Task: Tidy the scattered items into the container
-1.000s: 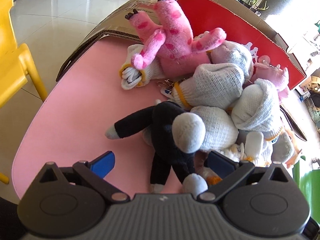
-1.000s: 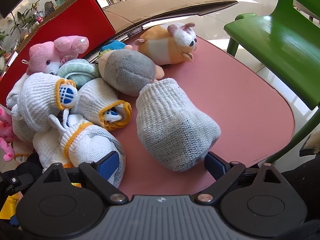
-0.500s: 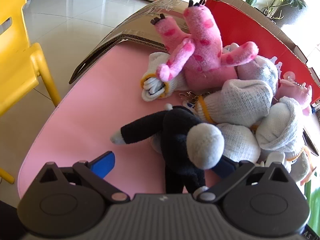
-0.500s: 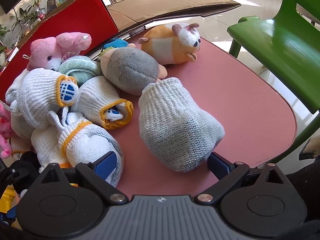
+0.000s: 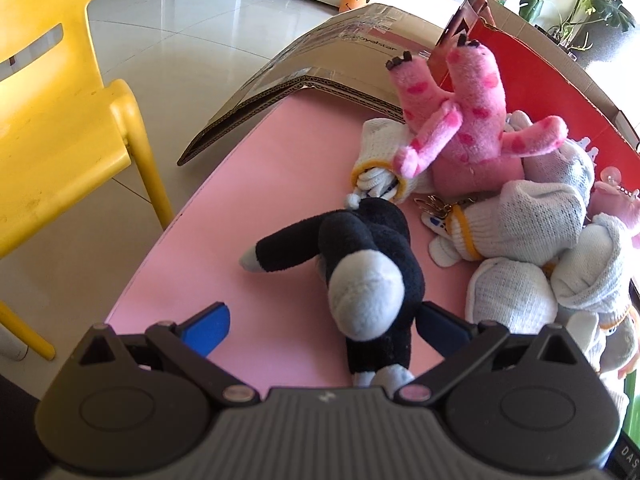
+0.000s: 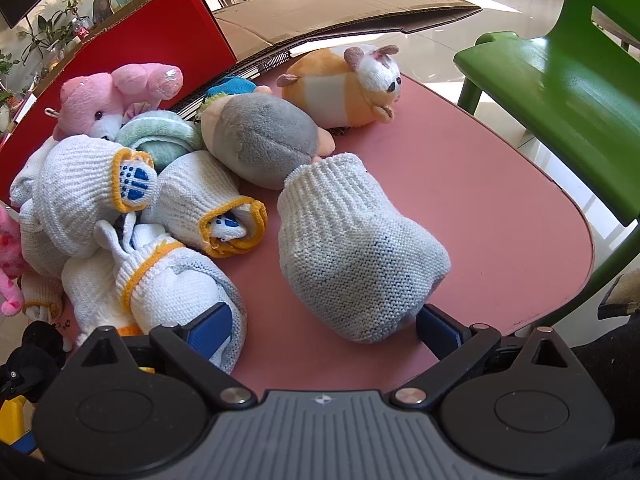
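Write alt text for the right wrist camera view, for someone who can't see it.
The open right gripper frames a white knitted glove bundle on a pink table. More bundled gloves lie left, with a grey plush, an orange hamster plush and a red box beyond.

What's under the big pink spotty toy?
The pink spotted plush lies on white knitted gloves and the pink table, with the red box wall behind. Anything further beneath its body is hidden.

Faint print "royalstar" on the flattened cardboard flap [image 5: 352, 36], letters "DAS" at the left gripper body's corner [image 5: 628, 458]
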### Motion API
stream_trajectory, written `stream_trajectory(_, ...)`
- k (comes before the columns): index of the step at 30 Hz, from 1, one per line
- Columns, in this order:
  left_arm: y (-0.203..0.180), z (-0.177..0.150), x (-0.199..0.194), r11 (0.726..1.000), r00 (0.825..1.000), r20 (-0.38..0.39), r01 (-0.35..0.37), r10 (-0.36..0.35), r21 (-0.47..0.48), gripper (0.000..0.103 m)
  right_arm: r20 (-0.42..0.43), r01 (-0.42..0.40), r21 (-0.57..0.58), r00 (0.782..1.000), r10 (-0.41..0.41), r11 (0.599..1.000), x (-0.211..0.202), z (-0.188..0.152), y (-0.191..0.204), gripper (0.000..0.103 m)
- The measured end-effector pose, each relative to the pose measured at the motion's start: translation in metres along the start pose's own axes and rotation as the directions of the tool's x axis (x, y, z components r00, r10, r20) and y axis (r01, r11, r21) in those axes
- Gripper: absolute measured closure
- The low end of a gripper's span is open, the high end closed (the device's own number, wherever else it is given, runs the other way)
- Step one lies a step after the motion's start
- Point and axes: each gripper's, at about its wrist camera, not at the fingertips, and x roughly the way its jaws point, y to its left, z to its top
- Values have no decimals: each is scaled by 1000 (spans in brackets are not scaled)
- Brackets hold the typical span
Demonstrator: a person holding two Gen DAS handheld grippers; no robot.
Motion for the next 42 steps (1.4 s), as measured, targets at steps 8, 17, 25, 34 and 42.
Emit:
stream_trajectory(8, -8, 1, 9, 999, 999, -16, 49, -49, 6, 0, 0, -2, -6, 1000, 2, 1000, 0, -1, 1, 3)
stream_trajectory(17, -14, 3, 13, 992, 991, -20, 130, -130, 2, 0, -7, 4, 5, 1000, -4, 1000, 0, 0, 2, 3)
stream_trajectory(25, -7, 7, 20, 987, 988, -27, 148, -150, -60, 0, -2, 13, 2, 1000, -13, 1000, 1, -1, 5, 3)
stream_trajectory(34, -16, 4, 30, 996, 996, -31, 82, -83, -17, 0, -1, 16, -1, 1000, -16, 1000, 0, -1, 5, 2)
stream_trajectory(42, -21, 7, 37, 1000, 1000, -9, 15, -15, 13, 0, 0, 20, -10, 1000, -20, 1000, 0, -2, 6, 2)
